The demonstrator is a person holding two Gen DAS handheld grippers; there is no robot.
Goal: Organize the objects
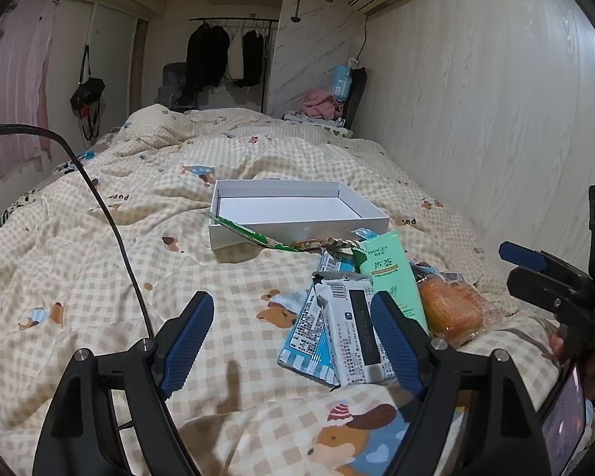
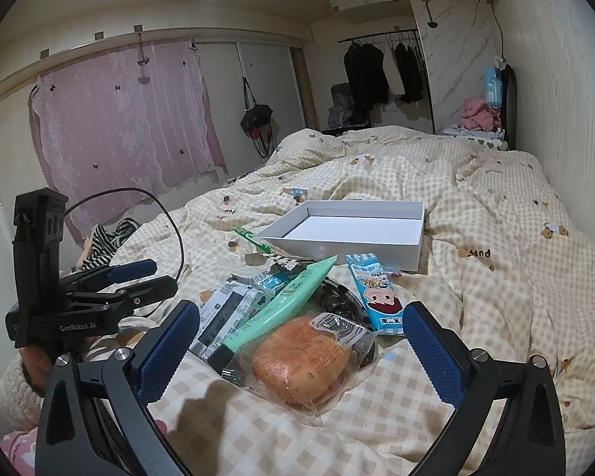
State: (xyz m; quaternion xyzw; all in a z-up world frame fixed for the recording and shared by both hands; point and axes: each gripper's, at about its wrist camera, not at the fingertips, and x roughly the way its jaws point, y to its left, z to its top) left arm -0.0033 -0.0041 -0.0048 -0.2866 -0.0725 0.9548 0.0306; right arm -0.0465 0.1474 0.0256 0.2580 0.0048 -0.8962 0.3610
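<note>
An open white box (image 1: 297,232) (image 2: 337,248) sits empty on the checked quilt. In front of it lies a heap of packets: a green tube (image 1: 392,273) (image 2: 285,305), a white wrapped packet (image 1: 353,329) (image 2: 222,317), a bagged orange bun (image 1: 452,309) (image 2: 297,361), a blue cartoon snack packet (image 2: 377,297) and a green stick pack (image 1: 250,234) (image 2: 254,242). My left gripper (image 1: 293,341) (image 2: 162,275) hovers open just left of the heap, touching nothing. My right gripper (image 2: 301,349) (image 1: 509,265) stands wide open above the bun, its pads apart from it.
The bed fills both views, with a pale wall (image 1: 496,119) close along its right side. A black cable (image 1: 111,222) arcs over the quilt at left. A striped cloth (image 2: 107,242) lies at the bed's left edge. A hand (image 2: 35,361) holds the left gripper.
</note>
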